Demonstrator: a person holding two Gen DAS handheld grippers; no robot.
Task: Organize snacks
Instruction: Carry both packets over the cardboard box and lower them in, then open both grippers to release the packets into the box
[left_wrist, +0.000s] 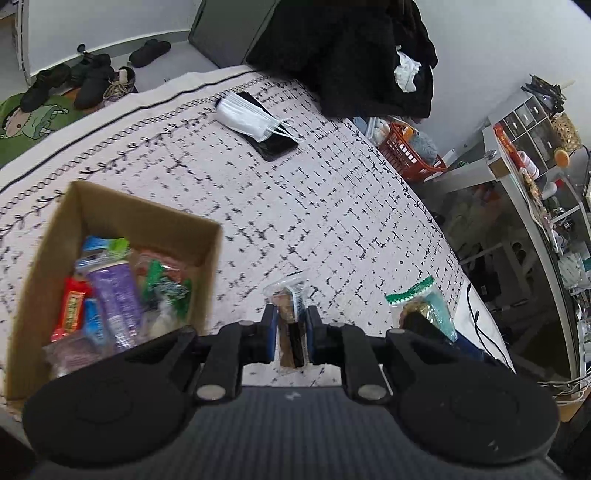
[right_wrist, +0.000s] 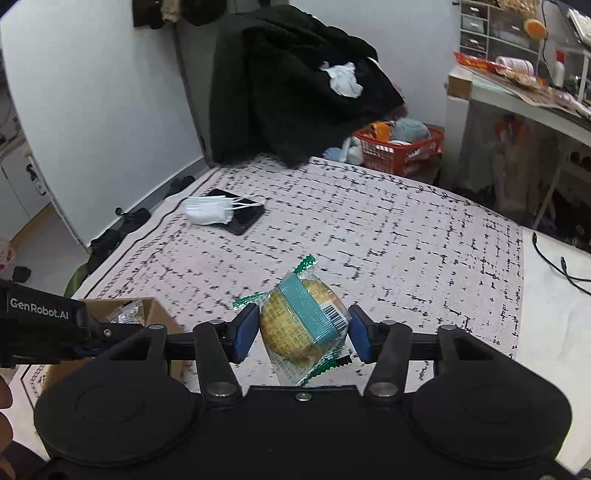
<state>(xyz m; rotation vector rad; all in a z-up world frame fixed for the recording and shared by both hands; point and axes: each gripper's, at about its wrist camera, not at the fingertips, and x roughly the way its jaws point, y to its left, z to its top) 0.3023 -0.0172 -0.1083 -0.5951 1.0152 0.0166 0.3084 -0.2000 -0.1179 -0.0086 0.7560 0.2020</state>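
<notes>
My left gripper (left_wrist: 290, 314) is shut on a clear-wrapped brown and black snack bar (left_wrist: 290, 293), held above the patterned tablecloth (left_wrist: 295, 192) just right of the cardboard box (left_wrist: 147, 206). The box holds several wrapped snacks, among them a purple tube and a red bar. My right gripper (right_wrist: 301, 328) is shut on a round yellow pastry (right_wrist: 295, 328) in a clear wrapper with a teal band and green edges, lifted off the cloth. That pastry (left_wrist: 424, 299) also shows at the right of the left wrist view. The left gripper's body (right_wrist: 40, 325) and the box corner (right_wrist: 155, 310) show at the left of the right wrist view.
A black phone (left_wrist: 275, 142) with a white face mask (left_wrist: 245, 118) on it lies at the far side of the table. A black coat (right_wrist: 295, 92) hangs behind, with a red basket (right_wrist: 399, 151) beside it. A cable (right_wrist: 554, 266) runs at the right; shoes (left_wrist: 88, 81) lie on the floor.
</notes>
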